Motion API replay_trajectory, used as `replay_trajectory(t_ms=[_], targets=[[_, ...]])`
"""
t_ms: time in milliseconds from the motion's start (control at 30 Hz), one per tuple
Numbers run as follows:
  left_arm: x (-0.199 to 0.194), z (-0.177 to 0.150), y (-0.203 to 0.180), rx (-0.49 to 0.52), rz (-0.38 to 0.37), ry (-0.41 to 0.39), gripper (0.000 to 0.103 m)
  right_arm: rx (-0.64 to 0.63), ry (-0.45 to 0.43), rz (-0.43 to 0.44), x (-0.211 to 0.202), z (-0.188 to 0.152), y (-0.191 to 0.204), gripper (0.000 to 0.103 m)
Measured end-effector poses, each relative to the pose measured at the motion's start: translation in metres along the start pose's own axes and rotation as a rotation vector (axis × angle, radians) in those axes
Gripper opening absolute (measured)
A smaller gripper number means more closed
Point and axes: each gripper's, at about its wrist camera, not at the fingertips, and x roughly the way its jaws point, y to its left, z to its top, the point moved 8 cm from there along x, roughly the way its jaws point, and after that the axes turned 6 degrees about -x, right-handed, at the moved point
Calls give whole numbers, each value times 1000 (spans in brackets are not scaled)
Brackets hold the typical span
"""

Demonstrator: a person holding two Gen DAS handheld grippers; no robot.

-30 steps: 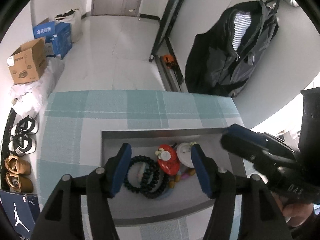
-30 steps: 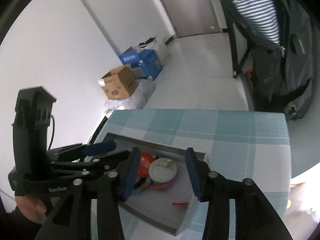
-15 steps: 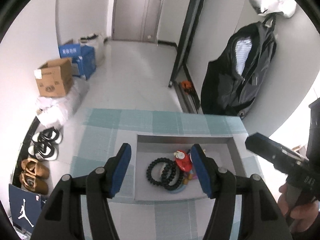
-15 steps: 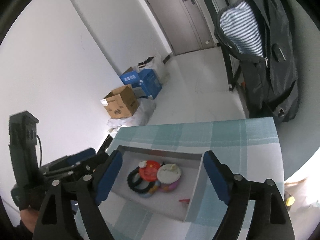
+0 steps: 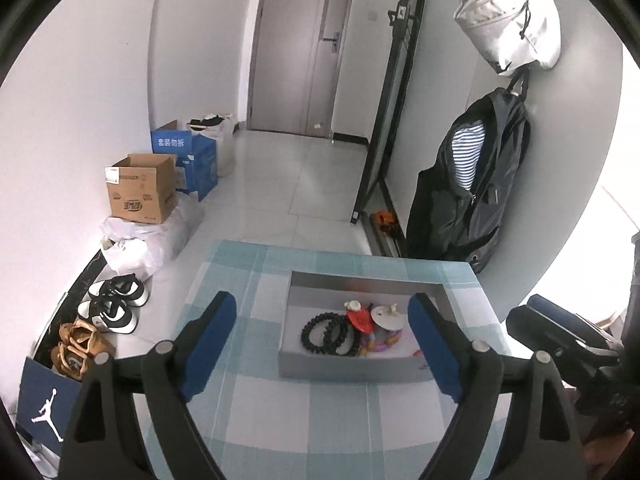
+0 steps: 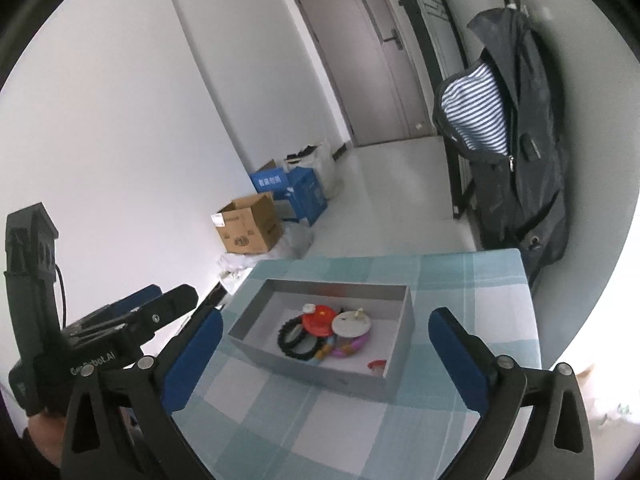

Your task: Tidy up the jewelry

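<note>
both claws spread wide, left gripper (image 5: 322, 336) and right gripper (image 6: 324, 346), above grey tray (image 5: 352, 369); only left view shows sneakers (image 5: 114, 302) beside table.

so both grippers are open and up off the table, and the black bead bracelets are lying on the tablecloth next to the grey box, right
Not quite. The black bead bracelets lie inside the grey box, at its left end beside the red piece, not on the tablecloth; the left wrist view shows this. The rest holds: the left gripper and the right gripper have their jaws wide open, above the table.
</note>
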Motion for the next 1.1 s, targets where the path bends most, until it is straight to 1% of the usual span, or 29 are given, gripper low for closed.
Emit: replay_trajectory(t_ms=[67,167,233,300,433,567,733,1100], targets=[[-2,-4,-2,13,5,12,87,-14,-2,-16,-5,-4,3,103],[-6,-8,-5,20,-13,11,87,-27,8,-43,-9,-11,5,103],[-6,-10,-4,28,17,5,87,-35,6,-49,-11,-14,6,103],[-4,-13,-4,31,17,13,87,-44,5,-65,-12,-16,6,103],[1,-11,1,20,28,19,87,-50,4,-71,-13,-17,7,103],[0,-11,2,18,32,8,87,-54,-3,-81,-11,-14,5,103],[-2,-15,-2,23,21,14,87,-52,5,-84,-8,-17,5,103],[-1,-15,-2,17,23,24,87,-48,4,-88,-8,-17,3,103]])
